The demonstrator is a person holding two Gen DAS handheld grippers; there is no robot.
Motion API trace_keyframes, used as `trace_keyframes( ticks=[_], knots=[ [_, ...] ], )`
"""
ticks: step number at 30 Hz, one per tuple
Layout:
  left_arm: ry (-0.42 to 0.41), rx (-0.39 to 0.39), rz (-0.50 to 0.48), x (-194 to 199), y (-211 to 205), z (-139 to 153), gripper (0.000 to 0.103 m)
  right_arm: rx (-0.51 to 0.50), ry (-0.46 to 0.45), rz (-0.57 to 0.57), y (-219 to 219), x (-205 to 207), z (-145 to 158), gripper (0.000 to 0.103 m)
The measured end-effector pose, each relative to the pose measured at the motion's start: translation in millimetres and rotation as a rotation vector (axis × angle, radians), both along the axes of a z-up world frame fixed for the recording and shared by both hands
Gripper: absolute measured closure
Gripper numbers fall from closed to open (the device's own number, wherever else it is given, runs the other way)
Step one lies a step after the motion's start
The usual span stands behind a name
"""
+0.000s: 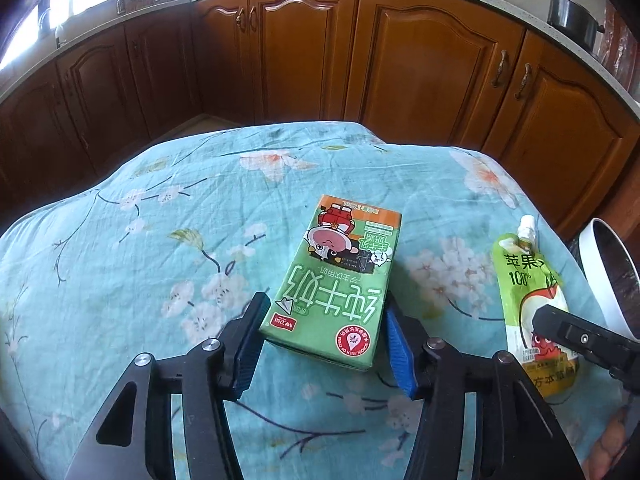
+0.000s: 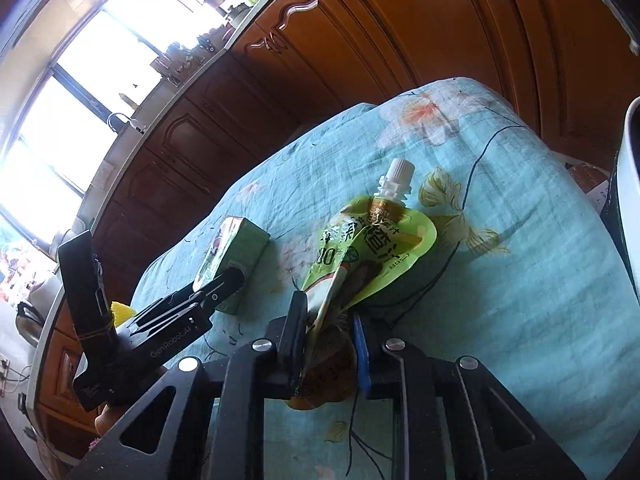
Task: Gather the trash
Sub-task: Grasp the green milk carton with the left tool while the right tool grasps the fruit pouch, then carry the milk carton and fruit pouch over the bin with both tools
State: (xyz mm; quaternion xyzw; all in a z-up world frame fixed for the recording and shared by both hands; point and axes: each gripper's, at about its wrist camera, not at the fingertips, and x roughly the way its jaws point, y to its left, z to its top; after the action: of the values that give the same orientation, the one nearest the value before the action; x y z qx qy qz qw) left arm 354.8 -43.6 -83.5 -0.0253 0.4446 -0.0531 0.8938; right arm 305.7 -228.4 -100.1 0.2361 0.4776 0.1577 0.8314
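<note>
Two grabs: right tongs pinch the pouch; left tongs, half-open, straddle the carton; squeeze squarely before lifting.

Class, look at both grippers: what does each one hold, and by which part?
The right gripper pinches the juice pouch by its bottom end. The left gripper straddles the milk carton's near end; contact unclear.

Both wrist cameras look steeply down, close over the tablecloth, sharing the milk carton.
</note>
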Motion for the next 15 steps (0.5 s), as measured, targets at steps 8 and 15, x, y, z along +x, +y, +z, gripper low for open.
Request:
trace_keyframes(
  ticks=[8,15],
  knots=[
    [0.004,-0.129,-0.023,-61.5,-11.9,11.7,0.051,-0.010,-0.047,0.004,-28.3,-42.0,15.9,0.083],
    [0.023,-0.164,-0.041,-112.8,-29.5,12.8,0.051,-0.088,-0.058,0.060,-37.8,-72.2,21.5,0.083]
  ],
)
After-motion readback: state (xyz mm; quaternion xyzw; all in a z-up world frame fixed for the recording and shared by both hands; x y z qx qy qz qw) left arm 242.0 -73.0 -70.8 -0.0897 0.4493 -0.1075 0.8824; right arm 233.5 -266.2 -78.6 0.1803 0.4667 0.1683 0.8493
